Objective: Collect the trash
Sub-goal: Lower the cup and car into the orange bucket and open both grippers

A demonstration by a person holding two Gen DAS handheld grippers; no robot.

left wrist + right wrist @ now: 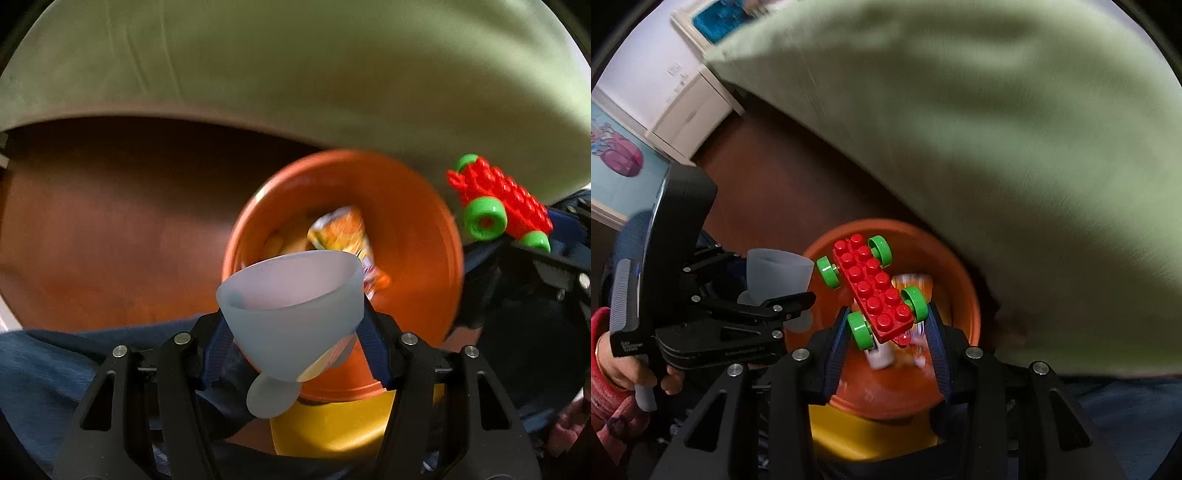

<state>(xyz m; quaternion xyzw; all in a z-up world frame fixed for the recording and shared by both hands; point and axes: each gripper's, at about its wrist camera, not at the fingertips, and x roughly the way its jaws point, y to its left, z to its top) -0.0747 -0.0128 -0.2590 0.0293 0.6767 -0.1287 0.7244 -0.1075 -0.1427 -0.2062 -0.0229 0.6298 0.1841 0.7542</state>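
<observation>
My left gripper [295, 332] is shut on a pale translucent cup [291, 314], held over the near rim of an orange bin [417, 258]. A crumpled snack wrapper [343, 232] lies inside the bin. My right gripper [886, 328] is shut on a red toy brick car [873, 291] with green wheels, hanging above the orange bin [956, 295]. In the left wrist view the toy car [498, 199] shows at the right. The right wrist view has the cup [777, 275] and the left gripper [768, 306] at the left of the bin.
A pale green cushion [295, 74] fills the space behind the bin, over a brown floor [110, 221]. A yellow object [332, 424] sits under the bin's near side. White furniture [690, 110] stands far left. A hand in a red sleeve [613, 369] holds the left gripper.
</observation>
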